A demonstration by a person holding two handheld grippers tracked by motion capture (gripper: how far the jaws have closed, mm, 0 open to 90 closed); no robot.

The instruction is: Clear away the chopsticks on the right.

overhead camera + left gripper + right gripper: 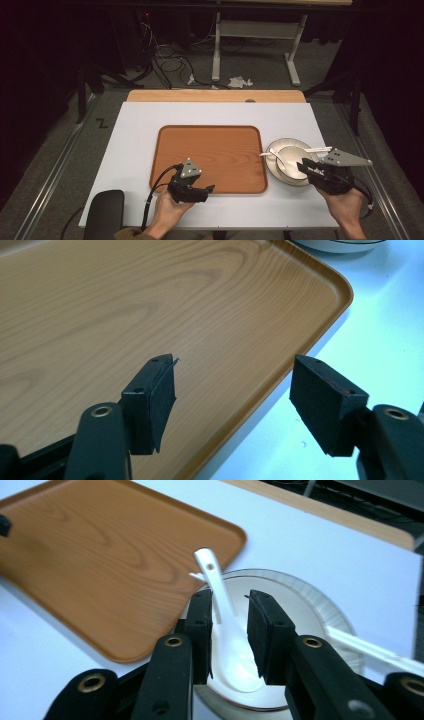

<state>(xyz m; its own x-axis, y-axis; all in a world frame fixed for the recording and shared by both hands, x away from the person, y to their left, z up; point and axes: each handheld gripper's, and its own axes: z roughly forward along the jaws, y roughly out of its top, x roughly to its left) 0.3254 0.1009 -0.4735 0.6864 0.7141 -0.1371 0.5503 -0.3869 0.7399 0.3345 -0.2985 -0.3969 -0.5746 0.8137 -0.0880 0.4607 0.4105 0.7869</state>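
Spoon (220,615): white, it lay in the bowl (300,610) just right of the tray (100,560), handle leaning out over the bowl's rim toward the tray's near right corner.
Spoon in the high view (276,159): small and pale against the pale bowl (292,160), its outline hard to follow.
Right gripper (230,630): its jaws stood on either side of the spoon, partly closed. The left pad lay against or just beside the handle and a slim gap showed at the right pad, so a firm grip could not be confirmed.
Right gripper in the high view (306,168): it sat over the bowl's near right edge, and the jaw tips merged with the bowl, so no gap could be read there.
Bowl's base: cut off behind the right gripper's jaws in its own view. The high view showed a plate (280,150) under the bowl, right of the tray.
Second white utensil (370,647): a long handle lay across the plate's far side from the tray, its end cut off by the frame. In the high view (317,149) it was a thin pale bar.
Left gripper (232,395): jaws wide apart with nothing between them, straddling the tray's near edge.
Left gripper in the high view (209,189): over the tray's near edge, its opening too dark to judge.
Tray (150,305): its far side was cut off in the left gripper view. The high view showed it whole (210,150).
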